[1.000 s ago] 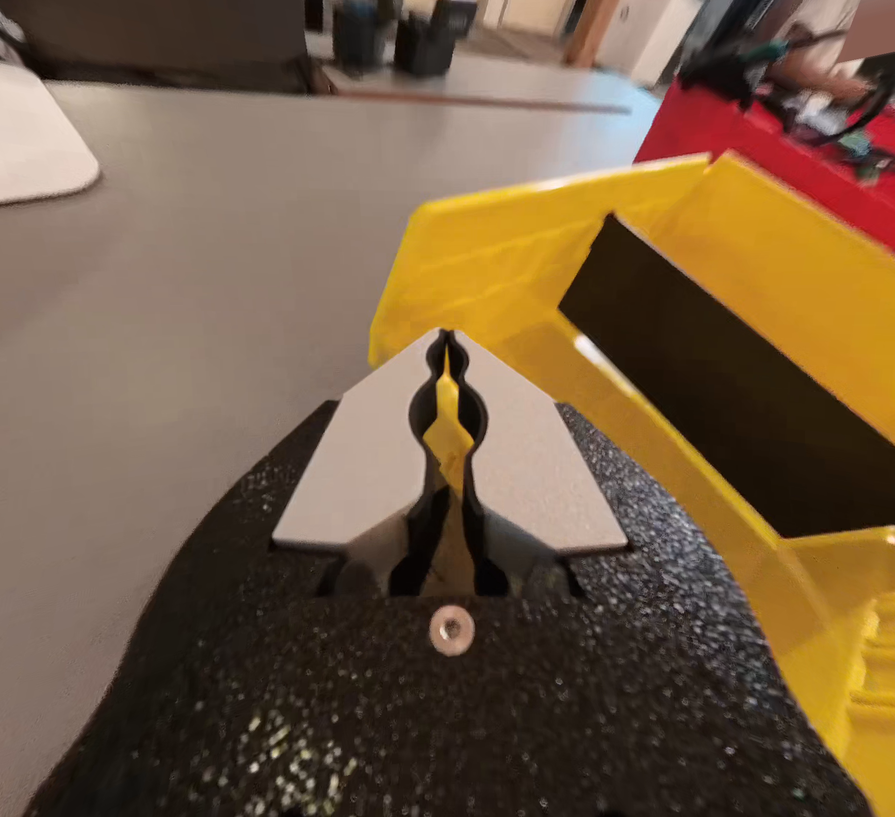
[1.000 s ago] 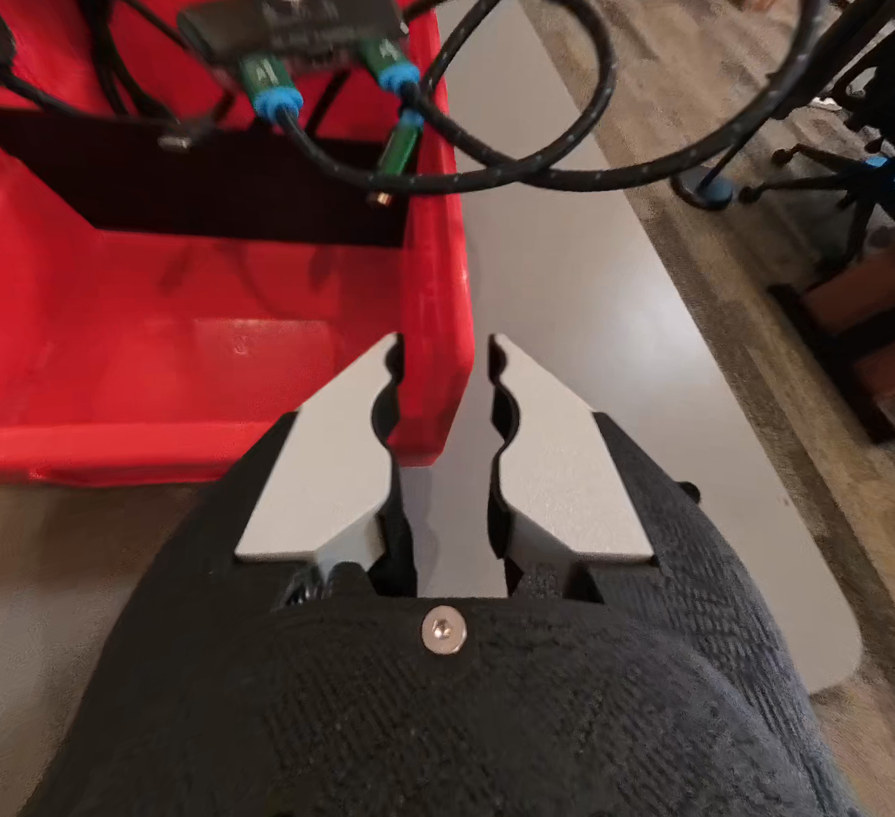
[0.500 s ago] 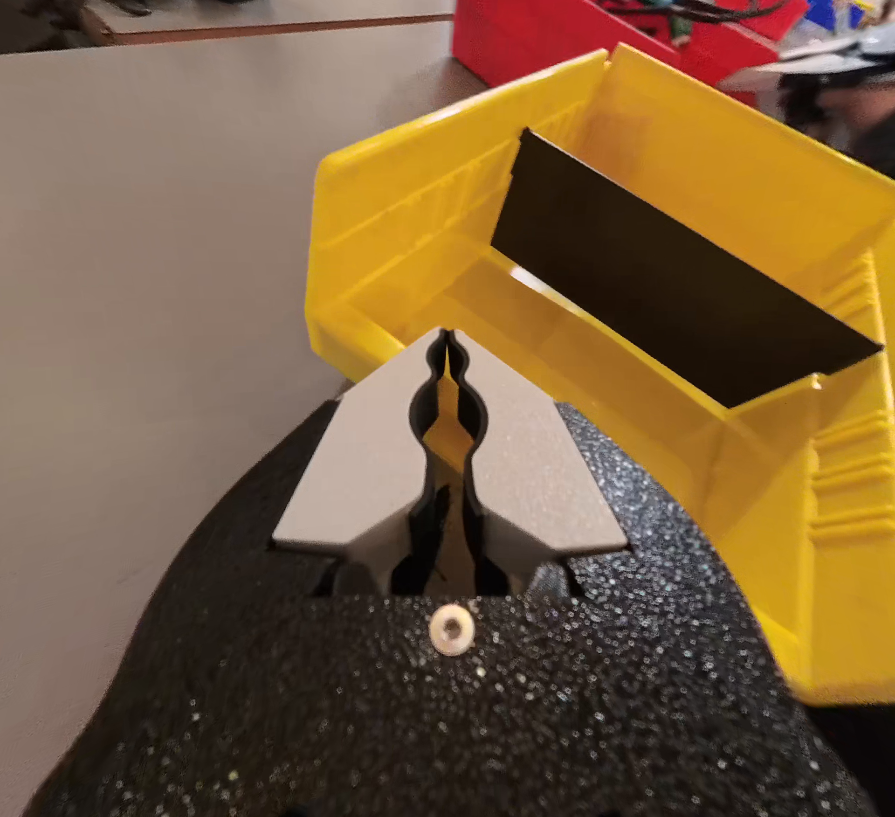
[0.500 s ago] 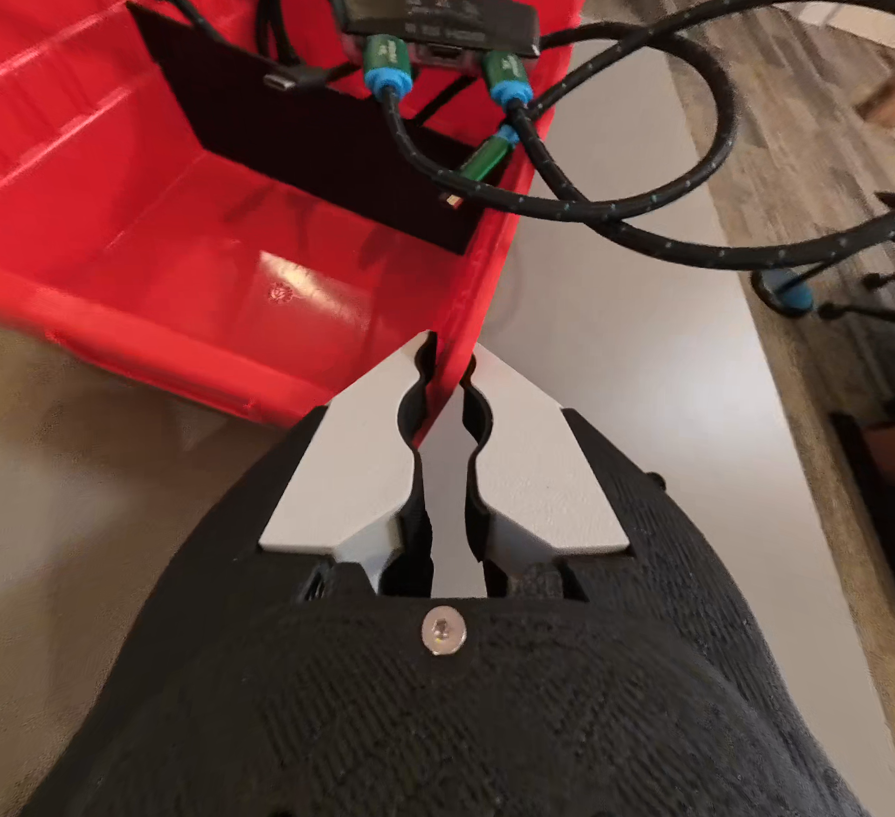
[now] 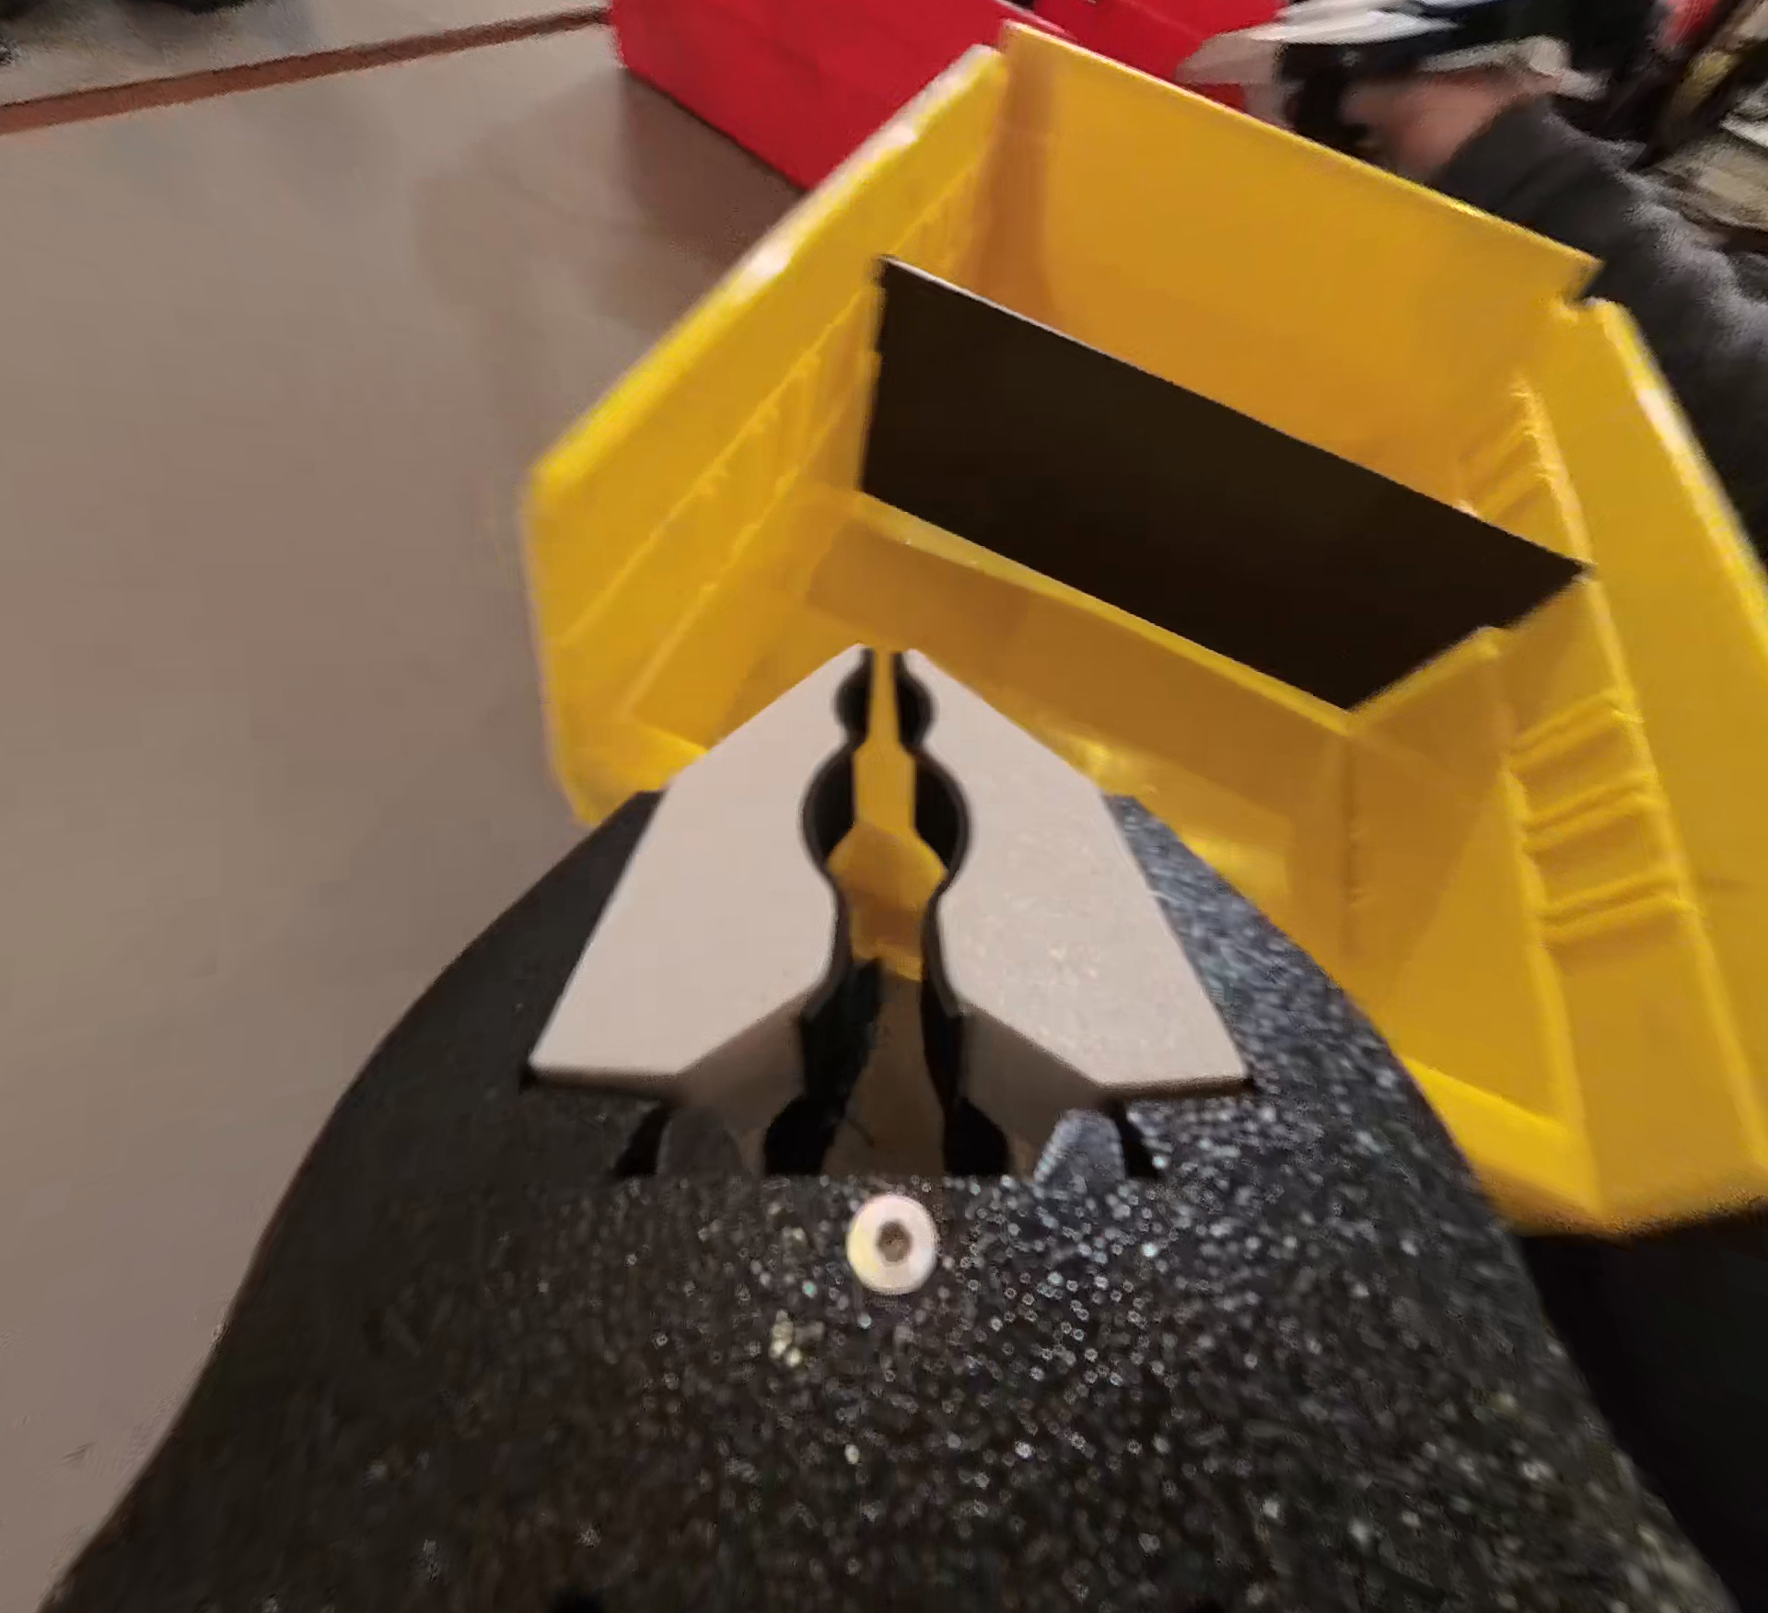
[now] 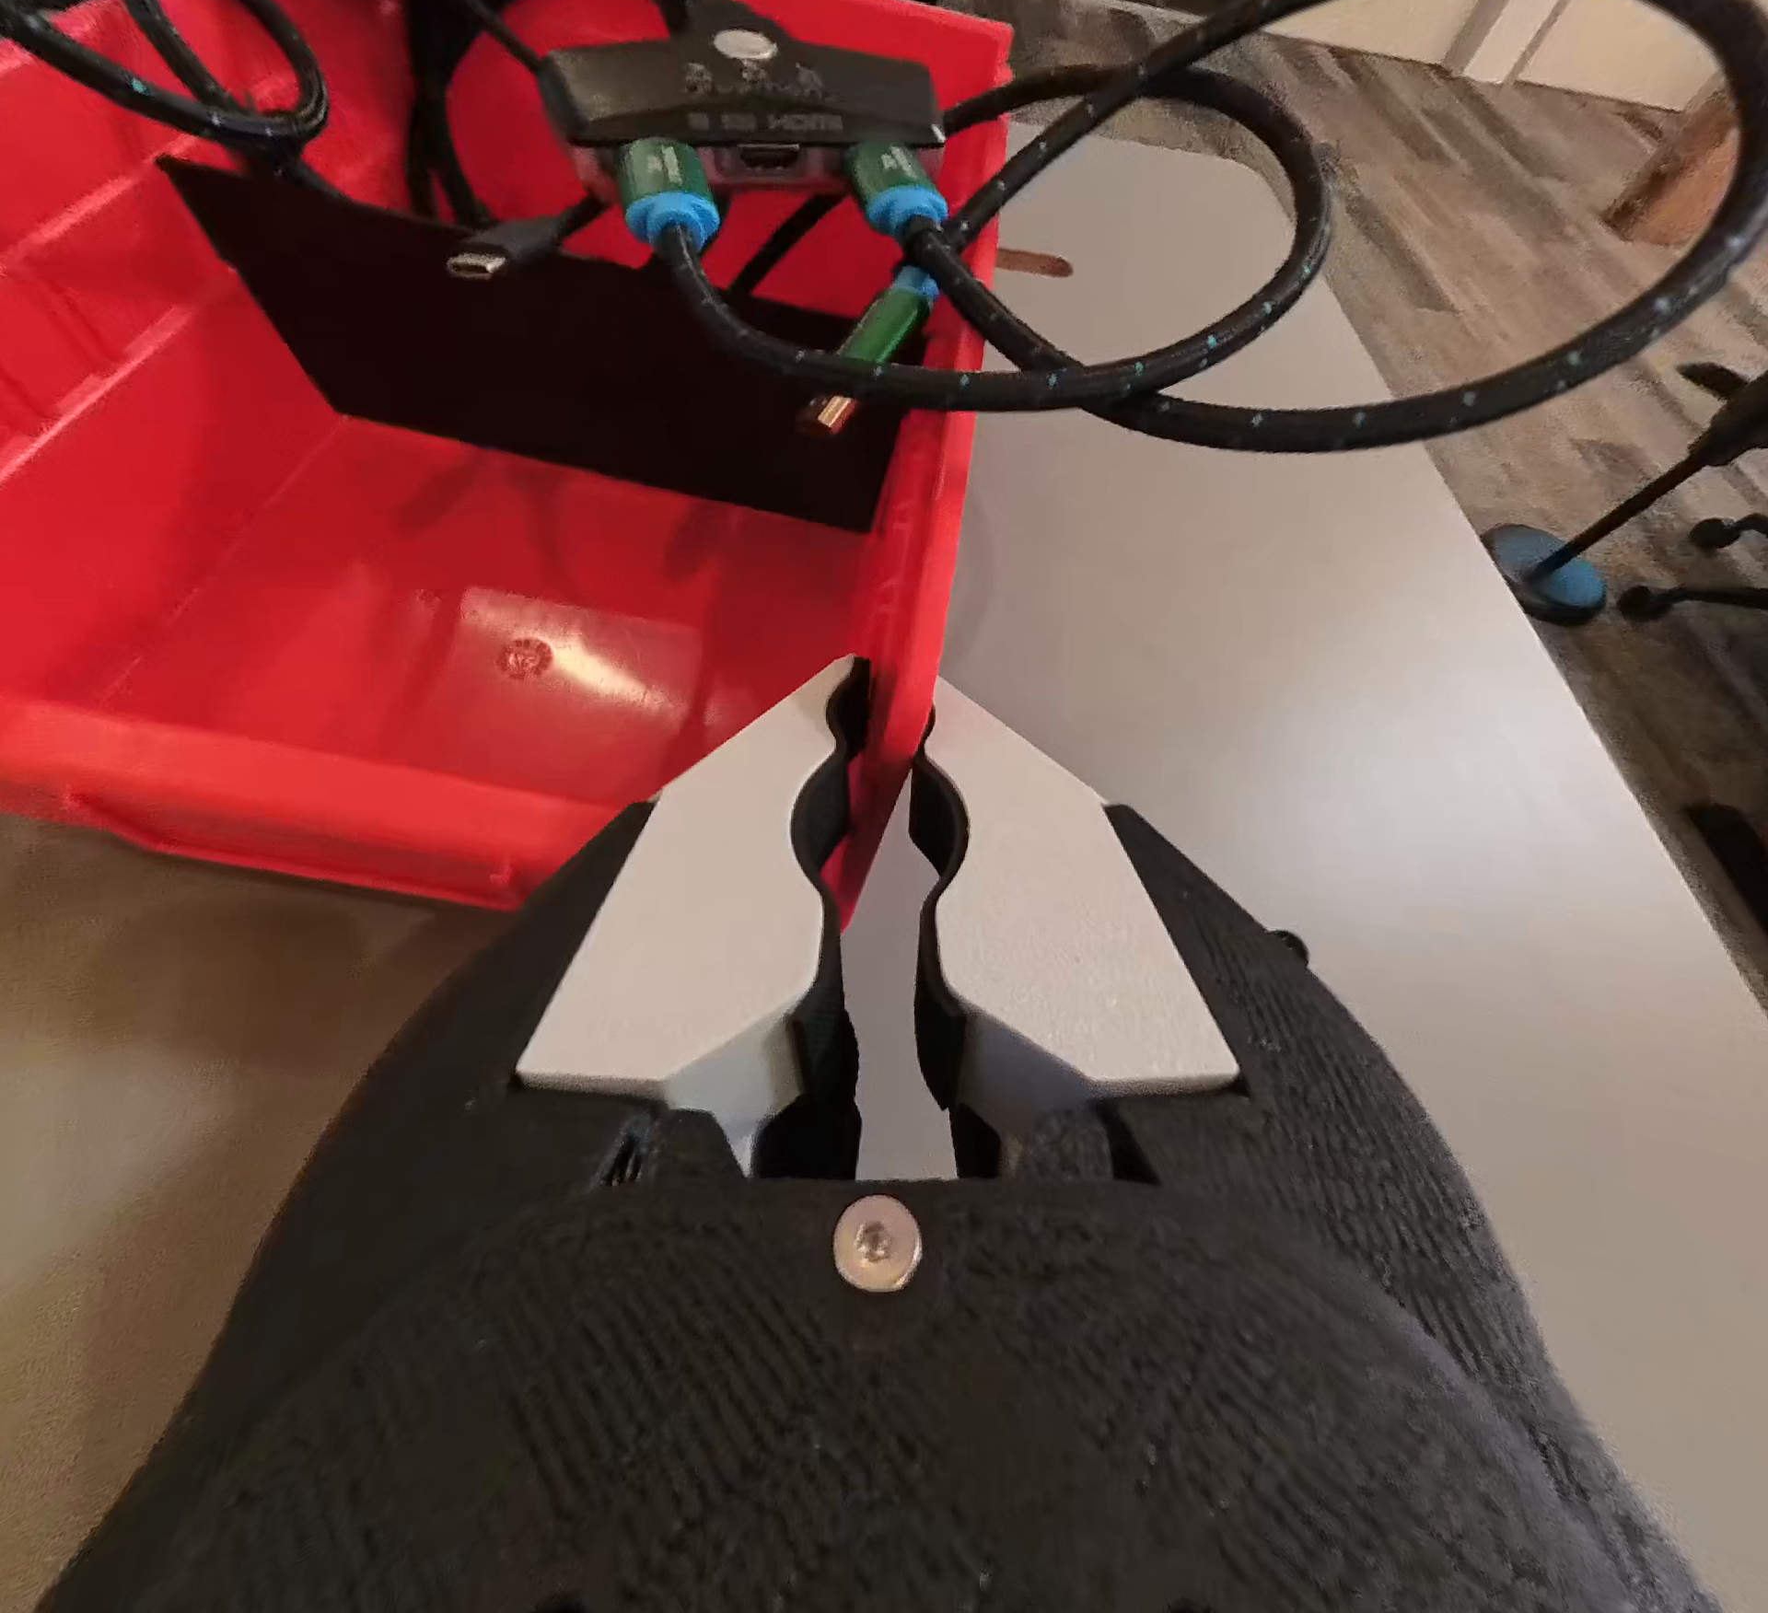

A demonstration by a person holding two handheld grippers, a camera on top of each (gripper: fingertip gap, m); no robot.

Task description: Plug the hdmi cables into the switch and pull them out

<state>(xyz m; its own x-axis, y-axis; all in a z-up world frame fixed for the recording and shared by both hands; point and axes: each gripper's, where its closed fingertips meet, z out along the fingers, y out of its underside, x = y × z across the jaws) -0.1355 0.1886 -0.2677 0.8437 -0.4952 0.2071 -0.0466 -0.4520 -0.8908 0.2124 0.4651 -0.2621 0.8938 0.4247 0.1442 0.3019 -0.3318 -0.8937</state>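
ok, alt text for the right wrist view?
The right tool is shut on the right wall of a red bin on a grey table. At the bin's far end sits a black HDMI switch with two green plugs inserted, its middle port empty, braided cables looping out.

Glossy plastic red bin (image 6: 287,515); braided cloth cables (image 6: 1244,410); matt table (image 6: 1244,706).
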